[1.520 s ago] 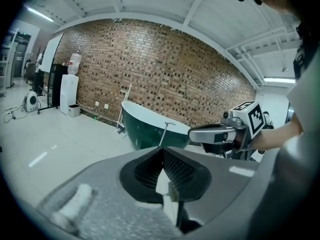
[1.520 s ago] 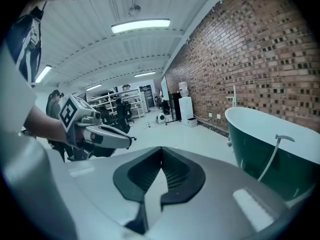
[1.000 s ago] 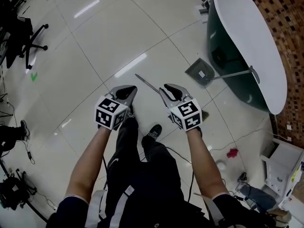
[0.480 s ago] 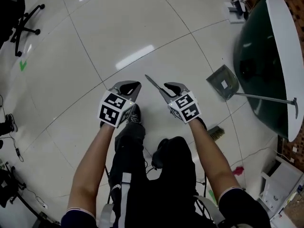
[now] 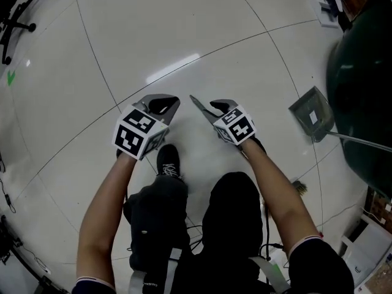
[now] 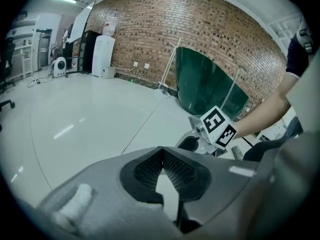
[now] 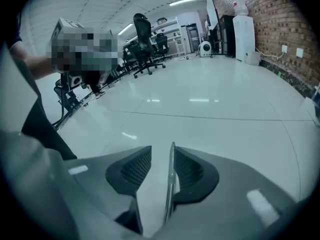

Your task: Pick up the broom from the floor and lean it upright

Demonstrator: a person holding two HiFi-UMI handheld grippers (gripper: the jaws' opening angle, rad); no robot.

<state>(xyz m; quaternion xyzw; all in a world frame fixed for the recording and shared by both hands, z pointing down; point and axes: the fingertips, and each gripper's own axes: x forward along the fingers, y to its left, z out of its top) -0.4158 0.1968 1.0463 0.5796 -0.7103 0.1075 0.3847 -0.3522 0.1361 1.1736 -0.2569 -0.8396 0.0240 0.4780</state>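
Thin silver-handled broom [image 5: 199,105] lies on glossy white floor [image 5: 184,35], shaft running upper left from bristles lower right, apparently between just-opening, parted fingers of right gripper [image 7: 161,153]; left gripper [image 6: 160,150] closed, empty.

Not much of the broom [image 5: 299,187] can be made out: only a tuft of bristles is seen below the dustpan [image 5: 305,116], and most of the handle is lost under the right forearm [image 5: 275,188]. The dustpan's long handle is cut off by the right edge. So is the dark green panel [image 5: 361,72] beside it.
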